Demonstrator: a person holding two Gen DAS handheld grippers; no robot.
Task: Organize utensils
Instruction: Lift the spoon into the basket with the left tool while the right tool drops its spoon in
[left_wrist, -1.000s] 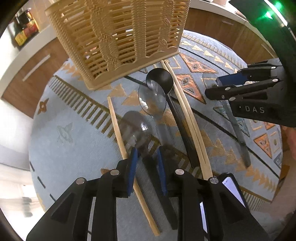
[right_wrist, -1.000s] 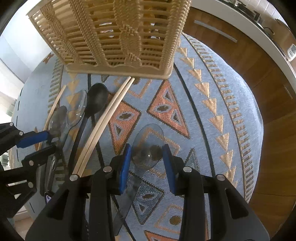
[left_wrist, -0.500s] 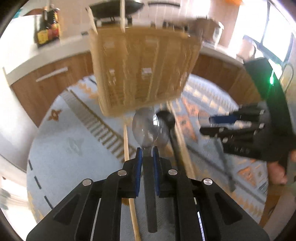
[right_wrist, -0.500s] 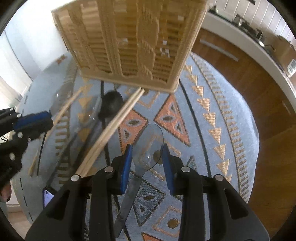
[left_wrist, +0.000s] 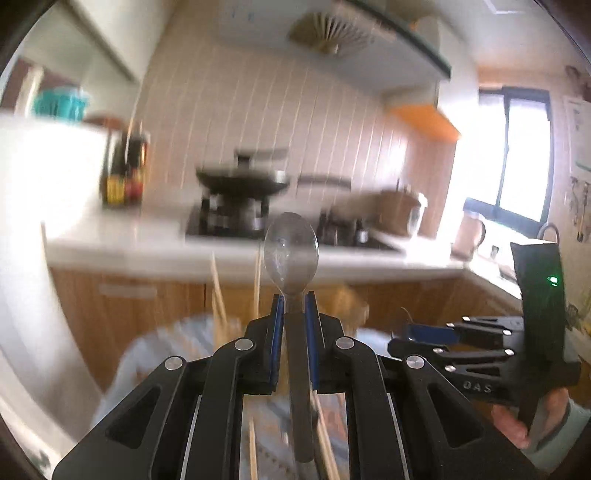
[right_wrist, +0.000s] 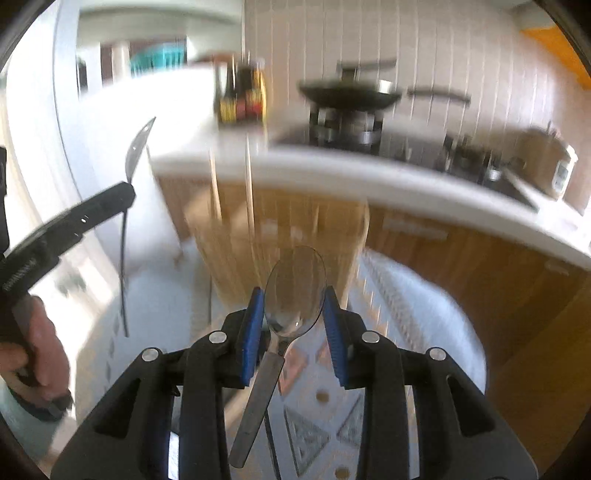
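My left gripper (left_wrist: 294, 308) is shut on the neck of a clear plastic spoon (left_wrist: 291, 251) and holds it upright in the air, bowl up. My right gripper (right_wrist: 293, 314) is shut on the bowl of a second clear spoon (right_wrist: 295, 291), its handle hanging back below the jaws. The wicker utensil basket (right_wrist: 280, 236) stands blurred ahead of the right gripper, with chopsticks (right_wrist: 249, 173) sticking up from it. In the right wrist view the left gripper (right_wrist: 125, 195) and its spoon (right_wrist: 138, 147) show at the left. The right gripper (left_wrist: 417, 332) shows at the right of the left wrist view.
The patterned blue mat (right_wrist: 406, 295) lies below with more chopsticks (left_wrist: 253, 446) on it. Behind are a white counter (left_wrist: 147, 240), a stove with a wok (left_wrist: 242, 181), sauce bottles (left_wrist: 123, 173) and wooden cabinets (right_wrist: 480, 266). Both views are motion-blurred.
Both grippers have lifted and tilted up from the mat with their spoons. The left gripper closed on its spoon a second ago. The view now faces the counter instead of the mat.
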